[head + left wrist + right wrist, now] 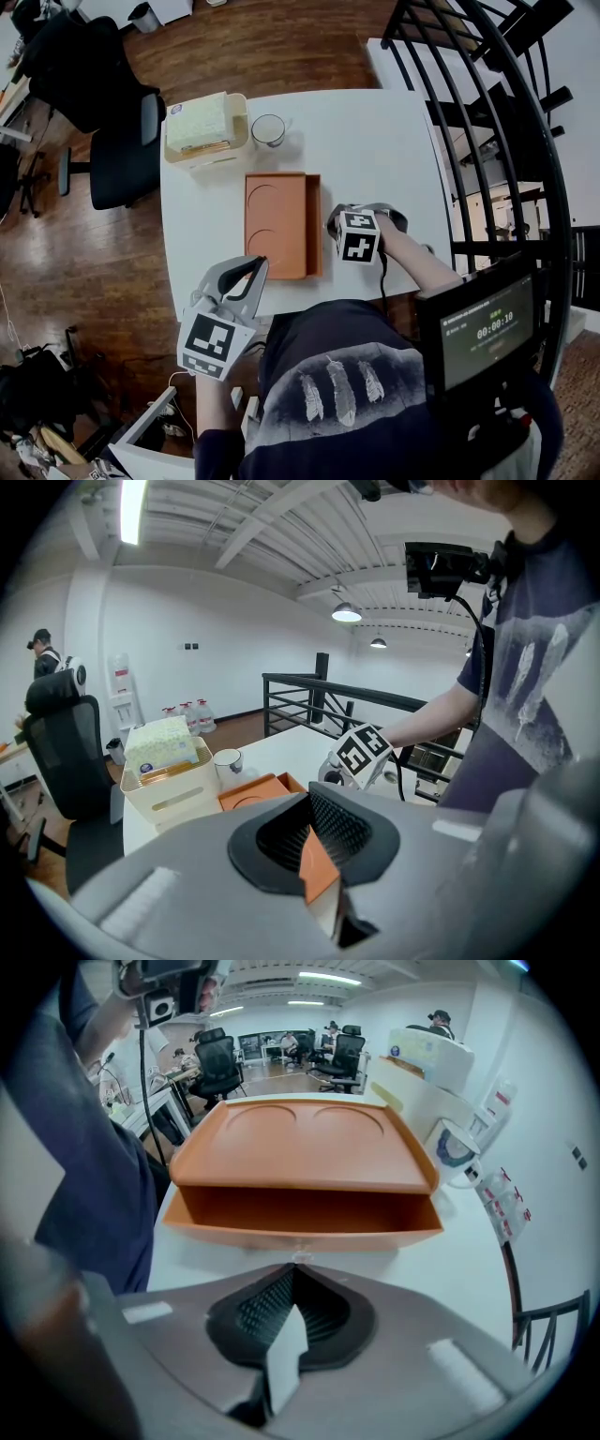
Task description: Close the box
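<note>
The box point(302, 1229) lies just ahead of the right gripper point(293, 1267), its lid point(305, 1143) still raised on that side. The left gripper point(310, 797) is at a box corner. Both finger pairs are pressed together and hold nothing. Closing is pending; the next move probably calls for pressing the lid down.

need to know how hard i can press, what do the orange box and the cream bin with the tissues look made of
Orange box: looks like matte moulded plastic, possibly coated card. It has thin even walls, a soft sheen and two pressed circles on top.
Cream bin: probably smooth plastic, going by its rounded corners, slight gloss and moulded slot handle.
</note>
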Demonstrator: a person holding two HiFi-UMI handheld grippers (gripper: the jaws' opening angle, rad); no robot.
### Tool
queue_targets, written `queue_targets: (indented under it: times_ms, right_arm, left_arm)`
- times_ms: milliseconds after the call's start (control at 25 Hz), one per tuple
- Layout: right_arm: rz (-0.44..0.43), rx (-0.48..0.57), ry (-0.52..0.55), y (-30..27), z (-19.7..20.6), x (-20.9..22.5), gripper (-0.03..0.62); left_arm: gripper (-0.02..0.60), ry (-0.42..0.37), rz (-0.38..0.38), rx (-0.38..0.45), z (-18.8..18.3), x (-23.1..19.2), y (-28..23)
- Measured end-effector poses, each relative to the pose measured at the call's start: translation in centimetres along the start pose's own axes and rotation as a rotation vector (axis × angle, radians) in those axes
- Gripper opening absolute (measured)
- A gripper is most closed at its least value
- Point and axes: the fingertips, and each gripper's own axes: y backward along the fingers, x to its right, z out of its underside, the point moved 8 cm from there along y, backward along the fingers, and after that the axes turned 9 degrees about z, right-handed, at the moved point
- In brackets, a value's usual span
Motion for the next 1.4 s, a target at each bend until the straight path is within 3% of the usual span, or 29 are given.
queue_targets:
  times_ms: [1400]
  right_arm:
    - [0.007,0.023,0.026,-0.3,-2.1,0.1,0.003]
  left_arm:
    - [0.014,0.006,0.001,0.002,0.2,-0.3,0.5]
